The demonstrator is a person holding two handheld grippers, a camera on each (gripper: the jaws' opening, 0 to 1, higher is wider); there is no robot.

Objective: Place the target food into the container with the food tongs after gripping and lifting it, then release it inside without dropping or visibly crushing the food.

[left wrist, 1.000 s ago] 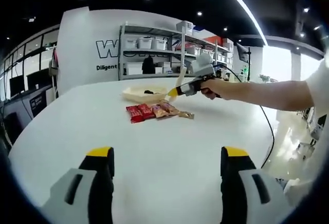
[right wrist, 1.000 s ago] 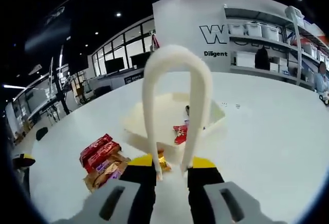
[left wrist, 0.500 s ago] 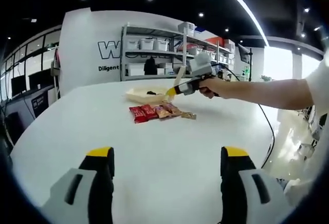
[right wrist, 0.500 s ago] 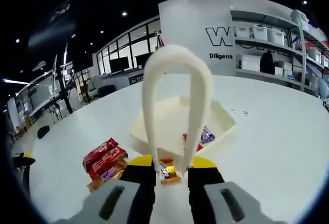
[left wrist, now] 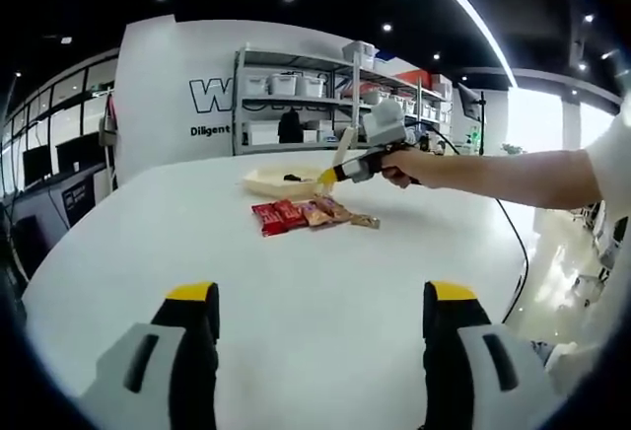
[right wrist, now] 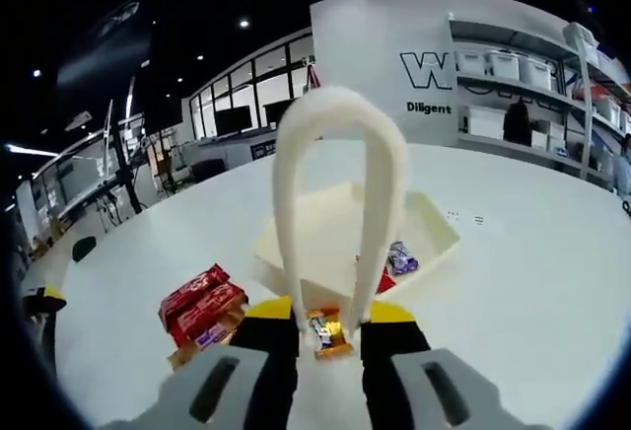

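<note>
Right gripper view: tongs (right wrist: 340, 193) pinching a small snack (right wrist: 326, 332) above the table (right wrist: 532, 282), tray (right wrist: 434, 238) just beyond.

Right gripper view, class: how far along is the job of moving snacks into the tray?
Done: two wrapped snacks already lie in the cream tray. In hand: the right gripper squeezes white tongs that pinch a gold-wrapped snack, which hangs near the tray's near edge. Left: carry it over the tray, release it, then fetch the red packets on the table.
</note>
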